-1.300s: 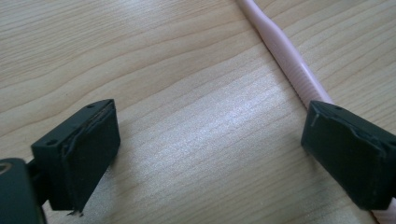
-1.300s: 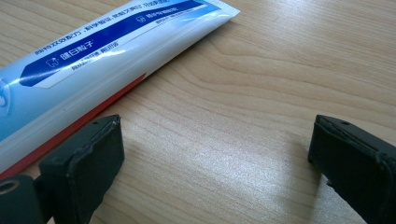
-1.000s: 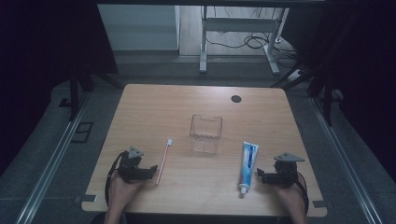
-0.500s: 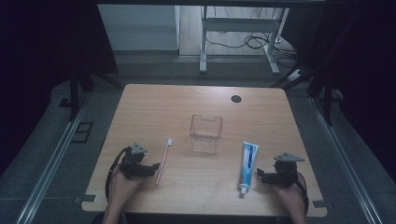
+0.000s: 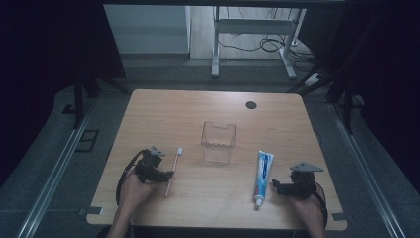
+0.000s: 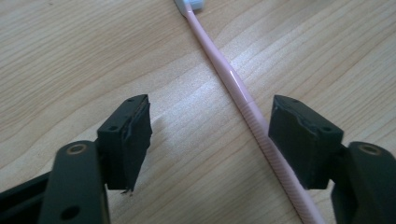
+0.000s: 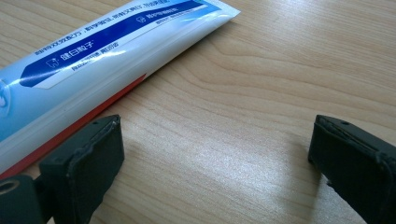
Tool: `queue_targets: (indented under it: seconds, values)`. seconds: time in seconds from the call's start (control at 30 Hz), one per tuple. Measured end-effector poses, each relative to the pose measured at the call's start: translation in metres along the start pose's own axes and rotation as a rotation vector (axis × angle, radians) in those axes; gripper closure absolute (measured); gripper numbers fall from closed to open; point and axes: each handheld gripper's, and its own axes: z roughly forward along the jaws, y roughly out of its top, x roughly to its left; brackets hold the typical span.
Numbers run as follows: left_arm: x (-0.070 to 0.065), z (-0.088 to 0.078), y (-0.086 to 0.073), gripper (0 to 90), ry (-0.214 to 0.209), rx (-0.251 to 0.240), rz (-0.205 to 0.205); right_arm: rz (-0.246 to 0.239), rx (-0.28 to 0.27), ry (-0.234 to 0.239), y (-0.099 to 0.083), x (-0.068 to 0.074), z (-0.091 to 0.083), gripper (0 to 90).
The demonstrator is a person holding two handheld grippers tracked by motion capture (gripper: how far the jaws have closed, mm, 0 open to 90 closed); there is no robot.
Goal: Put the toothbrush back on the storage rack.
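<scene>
A pink toothbrush (image 5: 172, 171) with a white head lies on the wooden table (image 5: 198, 114) at the front left. My left gripper (image 5: 166, 174) straddles its handle. In the left gripper view the toothbrush (image 6: 224, 70) runs between the jaws close along one pad while the other pad stands clear; the left gripper (image 6: 210, 126) has just been closing and is still open. A blue and white toothpaste tube (image 5: 262, 176) lies at the front right. My right gripper (image 5: 275, 187) rests open beside it, the tube (image 7: 93, 51) just outside one jaw and bare wood inside the right gripper (image 7: 215, 154).
A clear plastic cup (image 5: 218, 143) stands upright in the middle of the table, between toothbrush and tube. A small black round hole cover (image 5: 250, 105) sits near the far edge. Dark floor, rails and a desk frame surround the table.
My left gripper has moved a little forward and toward the toothbrush, so its jaws now sit over the handle. The right gripper, tube and cup have not moved.
</scene>
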Motion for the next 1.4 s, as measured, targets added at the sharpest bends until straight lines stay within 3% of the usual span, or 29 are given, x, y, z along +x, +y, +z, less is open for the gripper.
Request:
queue_targets:
  seconds: [0.37, 0.57, 0.77, 1.17, 1.23, 1.4]
  values:
    - [-0.002, 0.004, 0.021, 40.2, -0.019, 0.121, 0.02, 0.0, 0.0, 0.0, 0.0, 0.0, 0.0, 3.2]
    - [-0.009, 0.007, 0.025, 39.2, -0.029, 0.143, 0.048, 0.001, 0.0, 0.0, 0.0, 0.0, 0.0, 3.2]
    - [-0.012, 0.011, 0.021, 35.6, 0.007, 0.183, 0.078, -0.001, 0.0, -0.001, 0.0, 0.0, 0.0, 3.2]
    - [0.0, 0.006, 0.016, 37.9, 0.054, 0.201, 0.083, -0.001, 0.0, 0.0, 0.0, 0.0, 0.0, 3.1]
    - [0.006, 0.004, 0.015, 38.4, 0.069, 0.228, 0.1, -0.003, 0.0, 0.0, 0.0, 0.0, 0.0, 3.1]
    - [0.01, 0.004, 0.017, 42.5, 0.053, 0.244, 0.118, -0.003, 0.001, -0.001, 0.0, 0.0, 0.001, 3.0]
